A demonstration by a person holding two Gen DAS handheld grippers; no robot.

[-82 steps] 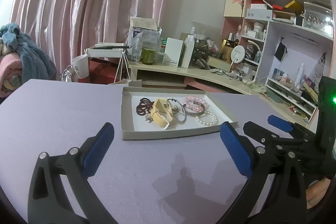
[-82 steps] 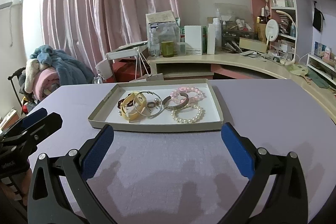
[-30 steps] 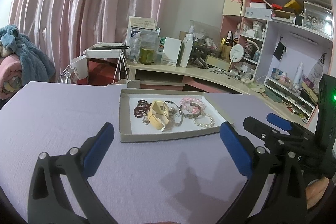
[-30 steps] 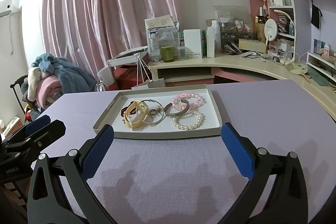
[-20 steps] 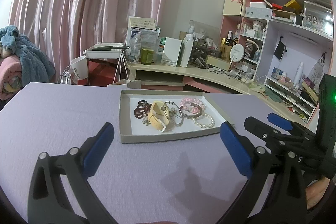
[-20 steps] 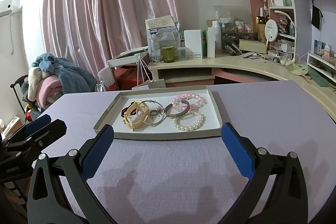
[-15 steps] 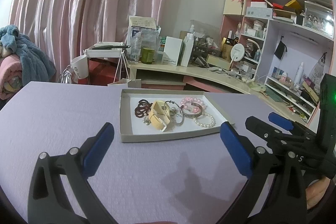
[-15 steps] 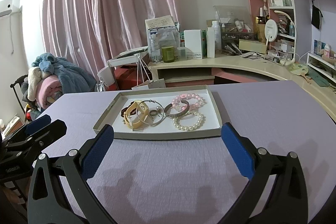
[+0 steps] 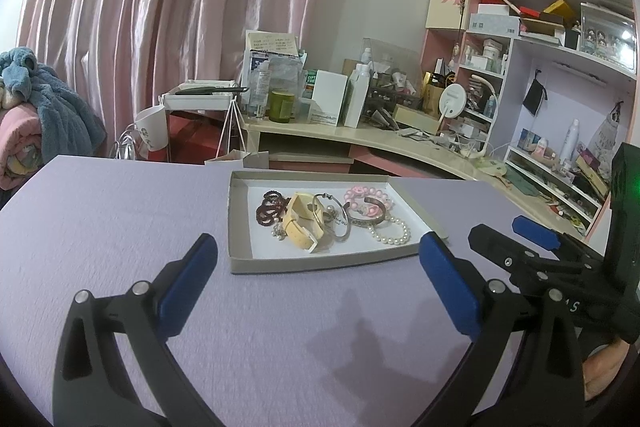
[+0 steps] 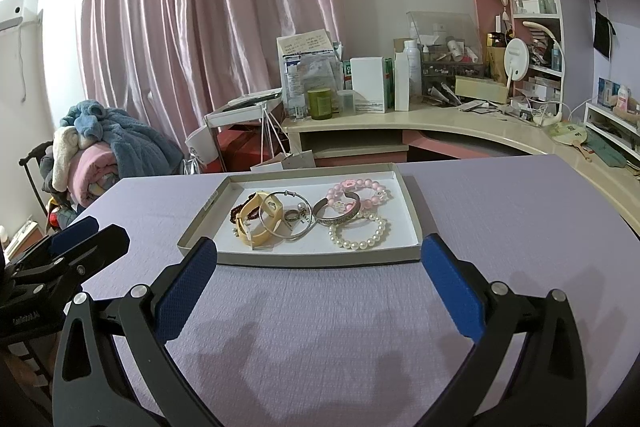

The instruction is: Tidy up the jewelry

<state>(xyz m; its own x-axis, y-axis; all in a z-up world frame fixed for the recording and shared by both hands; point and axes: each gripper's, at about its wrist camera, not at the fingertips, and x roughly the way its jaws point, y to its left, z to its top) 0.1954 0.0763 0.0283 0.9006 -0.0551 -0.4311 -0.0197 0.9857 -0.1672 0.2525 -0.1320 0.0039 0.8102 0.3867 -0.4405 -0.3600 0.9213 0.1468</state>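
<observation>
Nearest, the left gripper (image 9: 318,273) and the right gripper (image 10: 319,273) both hang over the purple table (image 10: 500,227) with jaws spread wide and nothing between them, short of the tray (image 10: 304,259) and side by side. Just past them the shallow grey tray sits flat on the cloth, and all the jewelry lies inside it, bunched toward the middle: a yellow watch (image 10: 256,223) tipped on its strap, a thin hoop (image 10: 285,221) leaning across it, a ring (image 10: 291,215) inside that hoop, dark beads (image 9: 269,206) at the left, a metal cuff (image 10: 336,213) resting on pink beads (image 10: 358,191), and a pearl bracelet (image 10: 357,231) lying apart at the near right. These look light; the hoop and cuff stiff and slick, best pinched across the band, the strung beads limp and likely to sag or roll, so take them across the strand. Overlaps may drag neighbours along. Behind stand a cluttered desk (image 10: 440,119) and pink curtain (image 10: 200,27)
</observation>
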